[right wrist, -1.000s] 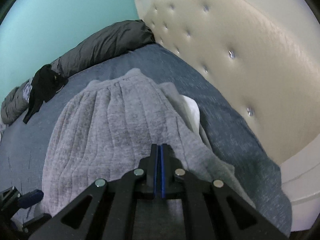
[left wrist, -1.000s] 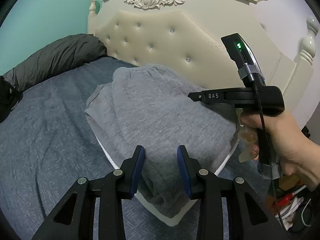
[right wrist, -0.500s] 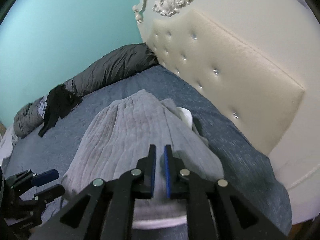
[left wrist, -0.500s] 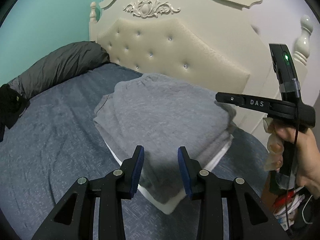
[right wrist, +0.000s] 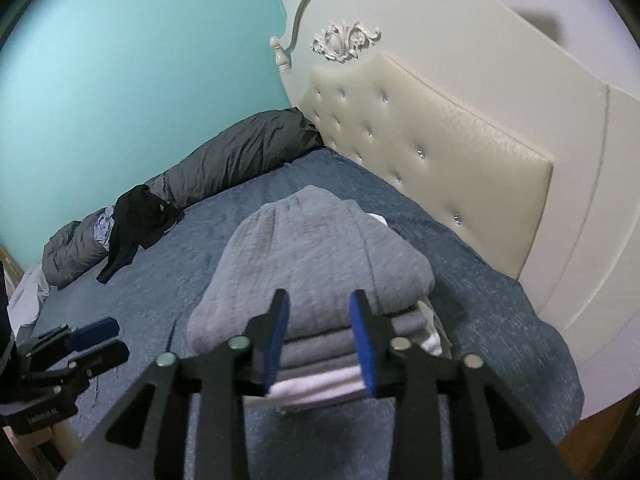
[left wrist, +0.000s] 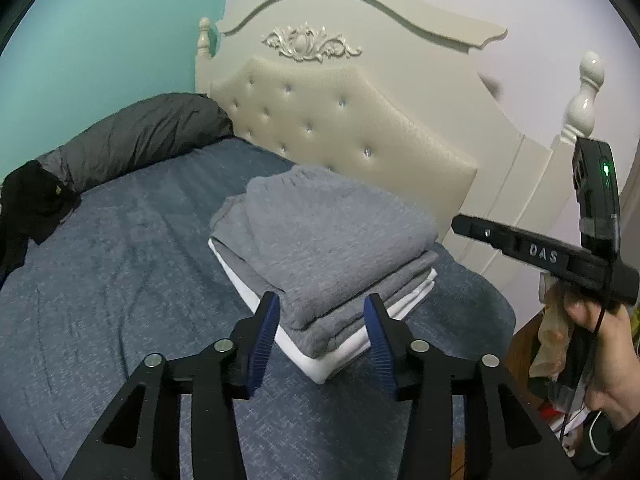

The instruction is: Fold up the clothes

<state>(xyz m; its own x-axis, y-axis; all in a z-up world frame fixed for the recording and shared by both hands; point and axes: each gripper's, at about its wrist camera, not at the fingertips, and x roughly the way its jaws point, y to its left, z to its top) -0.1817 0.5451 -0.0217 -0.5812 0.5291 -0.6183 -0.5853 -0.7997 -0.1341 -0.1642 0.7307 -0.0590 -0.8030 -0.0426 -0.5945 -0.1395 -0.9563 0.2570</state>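
A folded grey garment (left wrist: 336, 236) tops a neat stack of folded clothes, grey layers over white ones (left wrist: 320, 368), on the blue bed (left wrist: 120, 280) near the headboard. My left gripper (left wrist: 322, 336) hovers open just short of the stack's near corner, holding nothing. From the other side, the right gripper (right wrist: 320, 336) is open too, pulled back from the stack (right wrist: 316, 256), empty. The right gripper's body (left wrist: 548, 256) and the hand holding it show at the right of the left wrist view. The left gripper (right wrist: 94, 340) shows at the lower left of the right wrist view.
A cream tufted headboard (left wrist: 344, 120) stands right behind the stack. A dark grey rolled duvet (left wrist: 136, 136) lies along the teal wall, with a black garment (right wrist: 136, 220) draped on it. The bed's edge and a cluttered floor (left wrist: 568, 412) lie at the right.
The right gripper opened from shut and let go of the grey garment. Both grippers drew back and up from the stack, which now lies settled and flat.
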